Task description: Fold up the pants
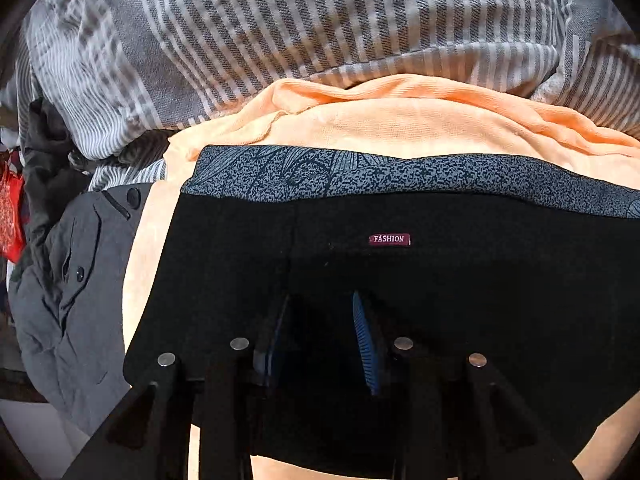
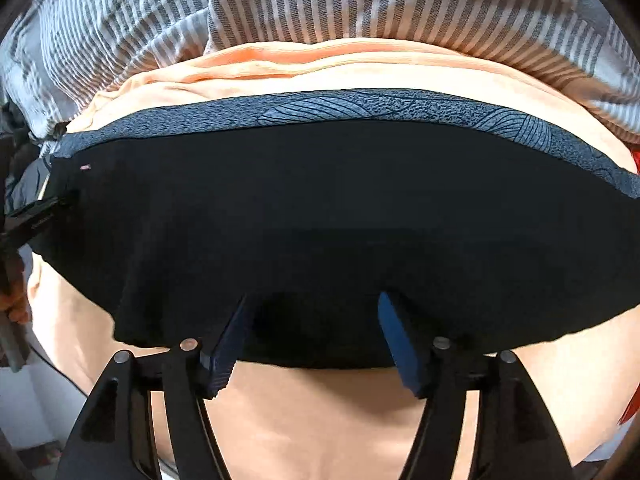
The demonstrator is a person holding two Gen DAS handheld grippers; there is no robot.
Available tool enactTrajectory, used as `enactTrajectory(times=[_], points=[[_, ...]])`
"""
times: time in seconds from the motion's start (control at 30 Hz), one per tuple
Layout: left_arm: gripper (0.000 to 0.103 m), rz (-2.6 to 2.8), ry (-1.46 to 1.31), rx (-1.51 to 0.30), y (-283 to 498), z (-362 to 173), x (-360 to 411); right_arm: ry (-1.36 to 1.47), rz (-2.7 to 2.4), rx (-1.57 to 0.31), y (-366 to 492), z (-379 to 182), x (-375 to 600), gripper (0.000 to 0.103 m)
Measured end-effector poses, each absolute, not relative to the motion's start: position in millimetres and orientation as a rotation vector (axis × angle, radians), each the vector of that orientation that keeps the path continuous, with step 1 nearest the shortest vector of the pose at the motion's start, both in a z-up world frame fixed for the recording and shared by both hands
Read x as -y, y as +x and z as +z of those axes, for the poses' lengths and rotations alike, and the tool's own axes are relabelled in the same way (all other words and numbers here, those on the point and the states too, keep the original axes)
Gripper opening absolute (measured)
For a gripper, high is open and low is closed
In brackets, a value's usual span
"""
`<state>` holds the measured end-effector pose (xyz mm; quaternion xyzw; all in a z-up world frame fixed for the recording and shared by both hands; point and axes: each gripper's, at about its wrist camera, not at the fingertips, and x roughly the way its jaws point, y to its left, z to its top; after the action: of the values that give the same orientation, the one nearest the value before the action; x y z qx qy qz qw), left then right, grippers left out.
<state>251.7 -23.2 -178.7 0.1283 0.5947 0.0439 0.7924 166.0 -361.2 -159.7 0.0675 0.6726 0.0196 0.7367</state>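
**Black pants spread on an orange sheet, both sets of fingers at the near edge**

Orange sheet (image 1: 360, 120) covers the surface in the left wrist view, with a grey-and-white striped blanket (image 1: 260, 28) bunched along its far side. On the sheet lie the black pants (image 1: 440, 280), flat, their speckled blue-grey waistband (image 1: 400, 178) running across the far edge and a small maroon "FASHION" label (image 1: 389, 239) just below it. To the left, beside the sheet, a grey buttoned garment (image 1: 72, 288) lies crumpled, with something red (image 1: 10, 216) at the frame's edge. The left gripper (image 1: 320, 344) sits over the near part of the pants; its blue-padded fingers (image 1: 364, 336) stand apart with dark cloth around and between them, and whether they have pinched any fabric cannot be told against the black.

In the right wrist view the same orange sheet (image 2: 320, 420) and striped blanket (image 2: 360, 4) appear, the pants (image 2: 320, 220) stretched wide across the middle, waistband (image 2: 360, 110) on the far side. The right gripper (image 2: 316, 336) is at the near hem, fingers (image 2: 224, 344) spread wide on either side of a fold of the black cloth, not closed on it. At the far left the other gripper (image 2: 36, 216) touches the pants' edge.
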Motion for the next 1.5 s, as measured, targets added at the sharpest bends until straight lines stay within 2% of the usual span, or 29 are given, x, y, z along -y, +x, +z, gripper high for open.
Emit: enactTrajectory(times=[0.27, 0.3, 0.33, 0.37, 0.4, 0.53, 0.77, 0.87, 0.9, 0.97, 1.0, 1.03, 1.23, 1.3, 1.37, 1.4, 1.43, 1.5], points=[[0.034, 0.044, 0.120, -1.335, 231, -144, 15, 0.330, 0.120, -1.461, 150, -126, 354, 0.070], [0.040, 0.030, 0.110, -1.336, 227, -141, 17, 0.361, 0.141, -1.459, 147, -124, 351, 0.070], [0.052, 0.011, 0.095, -1.338, 220, -136, 21, 0.403, 0.166, -1.459, 143, -125, 345, 0.070], [0.077, -0.009, 0.081, -1.333, 212, -133, 25, 0.458, 0.195, -1.461, 139, -127, 338, 0.070], [0.080, -0.030, 0.077, -1.320, 206, -130, 30, 0.499, 0.214, -1.465, 138, -134, 332, 0.070], [0.080, -0.074, 0.124, -1.343, 189, -140, 50, 0.700, 0.249, -1.499, 118, -155, 321, 0.070], [0.080, -0.054, 0.072, -1.376, 187, -147, 48, 0.868, 0.243, -1.506, 116, -186, 314, 0.068], [0.080, -0.058, 0.094, -1.362, 186, -139, 52, 0.949, 0.256, -1.490, 125, -195, 312, 0.059], [0.080, -0.059, 0.097, -1.358, 189, -139, 51, 0.973, 0.258, -1.485, 129, -198, 311, 0.053], [0.080, -0.059, 0.107, -1.358, 189, -138, 52, 1.030, 0.254, -1.474, 134, -204, 309, 0.029], [0.080, -0.057, 0.113, -1.362, 188, -138, 53, 1.054, 0.254, -1.477, 135, -207, 309, 0.001], [0.080, -0.059, 0.120, -1.367, 187, -138, 55, 1.090, 0.245, -1.490, 131, -212, 309, 0.000], [0.080, -0.130, 0.178, -1.374, 174, -138, 81, 1.028, 0.238, -1.591, 89, -214, 310, 0.001], [0.080, -0.143, 0.171, -1.370, 171, -138, 87, 1.069, 0.272, -1.561, 85, -206, 315, 0.005], [0.080, -0.142, 0.141, -1.381, 173, -140, 89, 1.068, 0.281, -1.534, 89, -199, 317, 0.019], [0.080, -0.136, 0.133, -1.386, 176, -141, 89, 1.063, 0.296, -1.520, 93, -198, 317, 0.041], [0.080, -0.132, 0.132, -1.387, 179, -141, 88, 1.046, 0.303, -1.509, 98, -197, 316, 0.052], [0.080, -0.125, 0.137, -1.372, 190, -140, 88, 1.045, 0.320, -1.491, 106, -198, 313, 0.052]])
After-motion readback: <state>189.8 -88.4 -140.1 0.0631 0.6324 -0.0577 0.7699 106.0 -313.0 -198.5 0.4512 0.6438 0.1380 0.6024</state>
